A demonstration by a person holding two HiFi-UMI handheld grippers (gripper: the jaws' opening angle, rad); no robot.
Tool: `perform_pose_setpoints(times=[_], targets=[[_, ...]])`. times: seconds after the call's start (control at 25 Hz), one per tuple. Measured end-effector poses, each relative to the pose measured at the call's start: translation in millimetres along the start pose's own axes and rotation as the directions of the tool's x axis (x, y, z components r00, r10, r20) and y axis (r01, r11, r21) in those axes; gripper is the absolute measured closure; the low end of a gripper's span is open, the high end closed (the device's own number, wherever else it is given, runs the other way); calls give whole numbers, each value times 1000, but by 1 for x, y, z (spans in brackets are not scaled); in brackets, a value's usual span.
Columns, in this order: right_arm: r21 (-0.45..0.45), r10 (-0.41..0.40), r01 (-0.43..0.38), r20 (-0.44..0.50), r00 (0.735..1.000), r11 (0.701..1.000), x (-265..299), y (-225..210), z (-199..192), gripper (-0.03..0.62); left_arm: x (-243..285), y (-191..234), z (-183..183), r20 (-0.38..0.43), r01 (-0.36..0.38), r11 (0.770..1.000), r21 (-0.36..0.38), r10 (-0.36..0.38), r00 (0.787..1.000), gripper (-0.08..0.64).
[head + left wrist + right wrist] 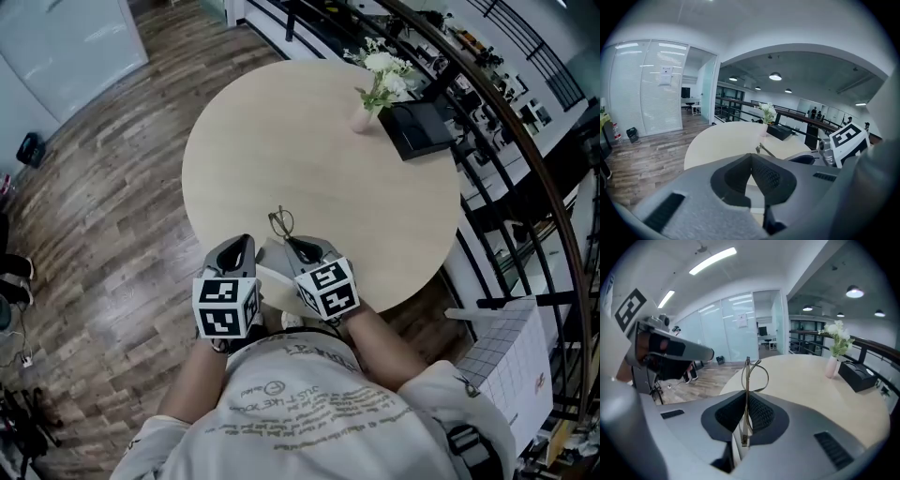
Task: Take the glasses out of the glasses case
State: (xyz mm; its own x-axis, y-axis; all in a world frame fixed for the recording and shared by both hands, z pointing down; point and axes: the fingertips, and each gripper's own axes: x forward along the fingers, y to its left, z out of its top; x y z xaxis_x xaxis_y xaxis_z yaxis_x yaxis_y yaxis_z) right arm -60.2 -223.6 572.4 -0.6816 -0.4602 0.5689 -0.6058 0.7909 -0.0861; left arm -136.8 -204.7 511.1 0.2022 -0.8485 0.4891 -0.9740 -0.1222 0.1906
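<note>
Thin-framed glasses (281,223) stick up from my right gripper (298,246), which is shut on one of their arms; the frame (754,376) rises just past the jaw tips, above the round beige table (319,169). The glasses (764,150) also show to the right in the left gripper view. A pale glasses case (277,279) lies between the two grippers at the table's near edge. My left gripper (246,246) is shut, its tips meeting (751,159), with a pale strip of the case low between its jaws.
A pink vase of white flowers (367,114) and a black box (422,127) stand at the table's far right. A dark railing (506,141) curves past behind them. Wooden floor (103,187) lies to the left.
</note>
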Motion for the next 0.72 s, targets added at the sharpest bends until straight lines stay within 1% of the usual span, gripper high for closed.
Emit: perform_pose_setpoints(times=[0.16, 0.4, 0.56, 0.72], targets=[[63, -59, 51, 129, 990, 997, -28, -9, 39, 564, 3, -14, 33, 52, 33, 999, 28, -34, 998, 547], [70, -145, 131, 253, 957, 989, -64, -23, 86, 565, 2, -41, 77, 120, 88, 992, 86, -98, 988, 548], [83, -209, 193, 302, 930, 978, -92, -28, 104, 565, -5, -58, 88, 135, 123, 986, 113, -138, 981, 548], [97, -285, 268, 304, 909, 958, -103, -39, 112, 565, -6, -64, 96, 148, 139, 981, 134, -159, 976, 548]])
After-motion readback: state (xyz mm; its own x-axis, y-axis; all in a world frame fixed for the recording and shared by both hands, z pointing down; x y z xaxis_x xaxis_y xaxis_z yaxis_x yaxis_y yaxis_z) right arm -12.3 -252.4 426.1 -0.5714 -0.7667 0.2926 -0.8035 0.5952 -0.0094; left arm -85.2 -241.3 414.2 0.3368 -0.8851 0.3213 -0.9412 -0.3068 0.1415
